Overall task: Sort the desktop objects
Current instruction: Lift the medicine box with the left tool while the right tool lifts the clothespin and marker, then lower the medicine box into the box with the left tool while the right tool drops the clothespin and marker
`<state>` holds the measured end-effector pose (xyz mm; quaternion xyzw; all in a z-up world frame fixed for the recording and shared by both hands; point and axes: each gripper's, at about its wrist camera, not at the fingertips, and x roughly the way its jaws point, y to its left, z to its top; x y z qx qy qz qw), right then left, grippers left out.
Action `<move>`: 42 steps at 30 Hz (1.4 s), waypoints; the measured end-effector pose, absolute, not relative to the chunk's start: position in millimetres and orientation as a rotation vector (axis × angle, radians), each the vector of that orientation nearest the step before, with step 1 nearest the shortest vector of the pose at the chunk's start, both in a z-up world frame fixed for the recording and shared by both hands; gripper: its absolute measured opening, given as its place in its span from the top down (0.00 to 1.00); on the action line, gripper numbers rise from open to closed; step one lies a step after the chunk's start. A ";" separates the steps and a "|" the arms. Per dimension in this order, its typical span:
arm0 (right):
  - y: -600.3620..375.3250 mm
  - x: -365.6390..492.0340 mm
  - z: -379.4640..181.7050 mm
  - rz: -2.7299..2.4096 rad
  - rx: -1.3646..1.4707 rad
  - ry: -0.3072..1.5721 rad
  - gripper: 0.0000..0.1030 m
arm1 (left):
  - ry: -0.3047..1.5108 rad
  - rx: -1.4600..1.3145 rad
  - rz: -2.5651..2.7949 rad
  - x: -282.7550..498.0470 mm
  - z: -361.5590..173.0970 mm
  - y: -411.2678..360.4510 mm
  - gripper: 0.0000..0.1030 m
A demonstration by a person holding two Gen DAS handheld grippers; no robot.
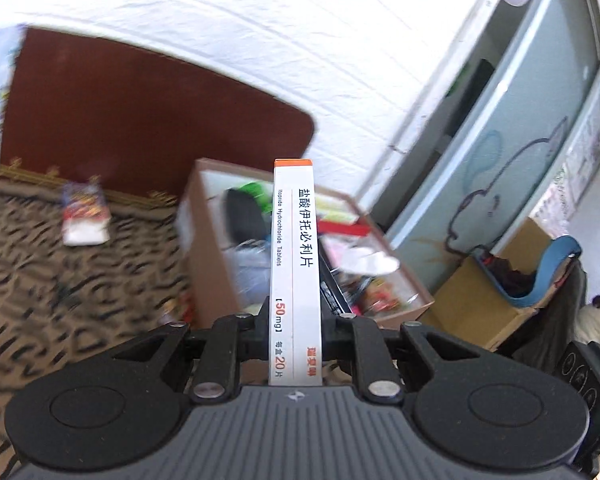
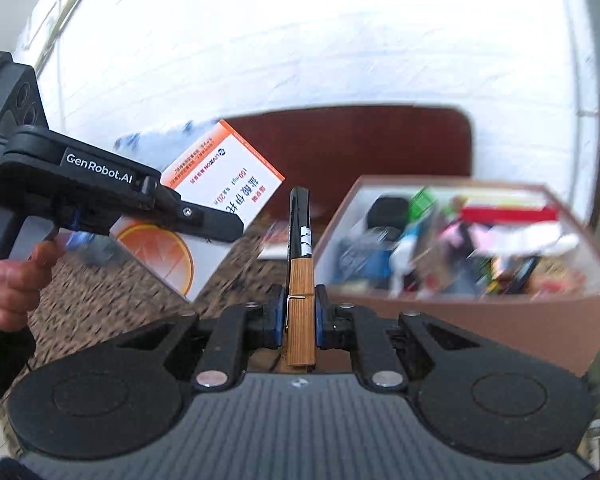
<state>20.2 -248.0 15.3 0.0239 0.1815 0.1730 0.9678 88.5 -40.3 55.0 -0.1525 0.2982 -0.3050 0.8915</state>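
Note:
My left gripper (image 1: 295,320) is shut on a white and orange tablet box (image 1: 296,264), held edge-on above the table. The same box (image 2: 224,184) and the left gripper (image 2: 204,220) show in the right wrist view at the left. My right gripper (image 2: 298,316) is shut on a wooden clothespin (image 2: 300,312) that clips a black flat object (image 2: 299,224). A brown-walled open box (image 2: 460,312) full of mixed small items sits just right of it; it also shows in the left wrist view (image 1: 208,260), behind the tablet box.
A leopard-print cloth (image 1: 60,280) covers the table. A small colourful packet (image 1: 84,216) lies on it at the far left. A dark red chair back (image 1: 140,120) stands behind. A cardboard box (image 1: 492,304) sits by the cabinet at the right.

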 end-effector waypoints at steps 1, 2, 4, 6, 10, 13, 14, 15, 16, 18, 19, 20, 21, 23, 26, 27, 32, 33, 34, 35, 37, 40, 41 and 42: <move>-252.8 24.2 18.6 0.334 0.052 0.354 0.88 | 0.618 -0.312 -0.644 93.4 57.9 -47.8 0.83; -258.0 27.8 21.9 0.318 0.060 0.343 0.88 | 0.619 -0.308 -0.653 99.0 60.2 -56.2 0.83; -270.7 40.5 27.5 0.287 0.077 0.329 0.88 | 0.629 -0.305 -0.666 111.4 62.1 -70.4 0.83; -281.4 52.1 29.9 0.255 0.094 0.324 0.88 | 0.637 -0.298 -0.666 123.9 60.7 -82.7 0.83; -299.8 78.0 28.0 0.203 0.135 0.327 0.88 | 0.677 -0.288 -0.662 150.1 49.2 -102.0 0.83; -308.1 99.1 21.2 0.174 0.158 0.337 0.88 | 0.711 -0.284 -0.657 166.9 37.1 -110.6 0.83; -309.2 106.5 17.5 0.164 0.163 0.343 0.88 | 0.720 -0.283 -0.653 171.3 34.4 -112.1 0.83; -310.3 113.8 14.5 0.157 0.167 0.348 0.88 | 0.730 -0.285 -0.649 176.2 30.9 -113.3 0.83; -311.0 120.8 11.5 0.151 0.172 0.357 0.88 | 0.740 -0.287 -0.645 181.1 27.4 -114.0 0.83; -311.6 134.6 4.9 0.141 0.182 0.376 0.88 | 0.754 -0.286 -0.635 189.3 21.0 -114.8 0.83; -310.6 139.2 1.9 0.139 0.184 0.384 0.88 | 0.760 -0.285 -0.632 192.7 17.6 -115.0 0.83; -310.1 144.0 -1.2 0.138 0.186 0.392 0.88 | 0.764 -0.285 -0.633 195.1 15.7 -115.4 0.83; -309.3 147.0 -3.6 0.138 0.187 0.398 0.88 | 0.769 -0.286 -0.638 196.9 13.4 -115.6 0.82; -306.6 151.6 -8.1 0.133 0.180 0.408 0.88 | 0.770 -0.290 -0.650 198.9 9.6 -115.9 0.82; -302.8 151.4 -10.3 0.128 0.150 0.399 0.85 | 0.736 -0.291 -0.655 196.5 9.3 -113.6 0.48; -301.2 150.6 -10.4 0.122 0.133 0.394 0.73 | 0.721 -0.314 -0.672 195.7 9.9 -111.2 0.38; -303.0 141.5 -7.4 0.079 0.105 0.364 0.50 | 0.679 -0.311 -0.596 193.3 13.9 -104.5 0.15; -303.2 139.9 -7.1 0.082 0.107 0.362 0.46 | 0.682 -0.315 -0.596 193.6 13.9 -103.5 0.15; -302.3 138.7 -7.0 0.081 0.102 0.360 0.39 | 0.688 -0.320 -0.594 194.2 13.8 -103.5 0.15; -301.2 137.6 -7.2 0.078 0.096 0.357 0.35 | 0.690 -0.324 -0.592 193.3 13.3 -102.5 0.15; -298.7 135.4 -7.7 0.058 0.080 0.353 0.21 | 0.682 -0.323 -0.588 190.5 13.3 -100.3 0.13; -296.7 132.8 -8.6 0.064 0.070 0.356 0.17 | 0.663 -0.309 -0.602 186.5 14.9 -101.9 0.06; -296.3 132.3 -8.6 0.066 0.069 0.360 0.16 | 0.656 -0.308 -0.604 184.5 16.0 -102.2 0.03; -295.6 131.2 -8.4 0.064 0.064 0.360 0.14 | 0.646 -0.306 -0.592 182.2 17.7 -102.1 0.03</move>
